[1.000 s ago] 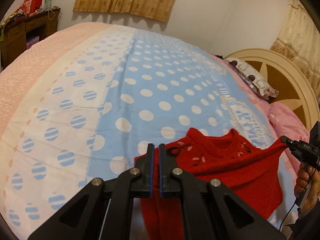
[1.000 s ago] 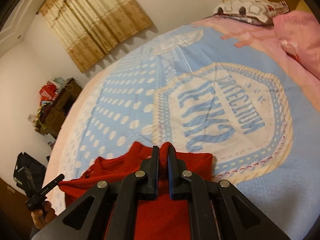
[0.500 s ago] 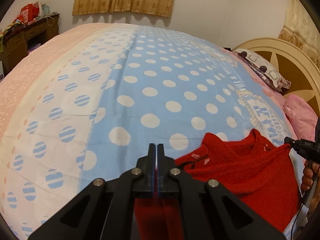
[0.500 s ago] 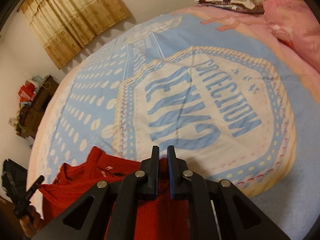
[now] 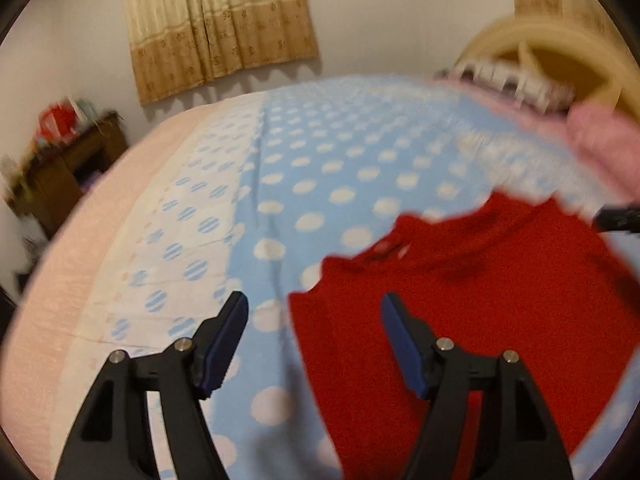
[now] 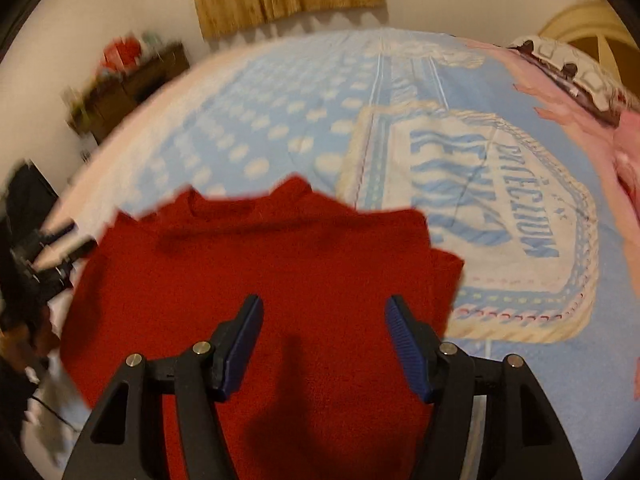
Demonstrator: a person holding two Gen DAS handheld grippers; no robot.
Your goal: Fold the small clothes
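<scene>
Both the left gripper (image 5: 314, 342) and right gripper (image 6: 324, 346) have just opened, releasing the red sweater (image 6: 280, 280) flat; next, I judge, regrip its 9 o'clock edge for folding.

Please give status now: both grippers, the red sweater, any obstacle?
Left gripper and right gripper open, jaws just opened, nothing between the fingers. Red sweater lies on the bed, released. No obstacle seen.
</scene>
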